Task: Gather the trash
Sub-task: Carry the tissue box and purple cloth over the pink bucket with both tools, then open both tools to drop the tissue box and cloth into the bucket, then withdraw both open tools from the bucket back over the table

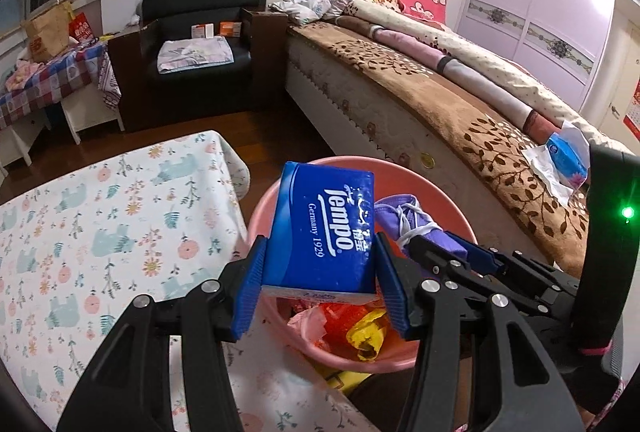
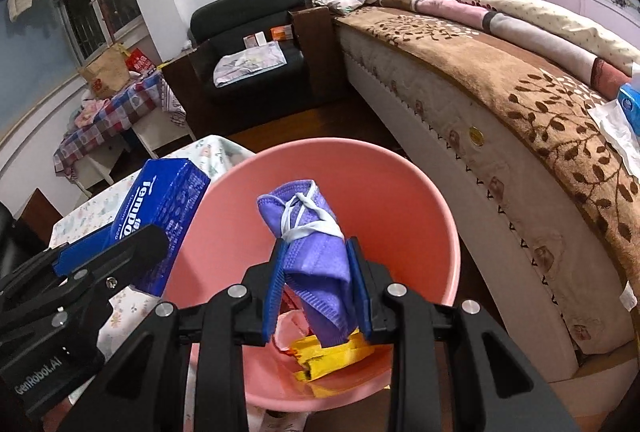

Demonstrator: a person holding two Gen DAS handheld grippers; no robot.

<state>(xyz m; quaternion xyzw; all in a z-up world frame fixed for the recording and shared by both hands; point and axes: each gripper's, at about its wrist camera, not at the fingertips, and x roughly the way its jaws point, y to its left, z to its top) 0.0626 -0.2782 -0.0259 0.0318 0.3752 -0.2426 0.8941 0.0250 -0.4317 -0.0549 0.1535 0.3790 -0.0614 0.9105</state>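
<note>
A blue Tempo tissue pack (image 1: 324, 232) with white lettering sits clamped by its long sides between blue-padded fingers (image 1: 250, 284), tilted up and hanging over the near-left rim of the pink bin (image 2: 400, 192). A folded purple face mask (image 2: 316, 252), its white ear loops knotted around the top, stands nearly upright between the other fingers (image 2: 358, 292) above the middle of the bin. Down in the bin lie yellow wrappers (image 2: 328, 356), something red (image 1: 340, 320) and what may be a pale pink plastic bag (image 1: 306, 324).
</note>
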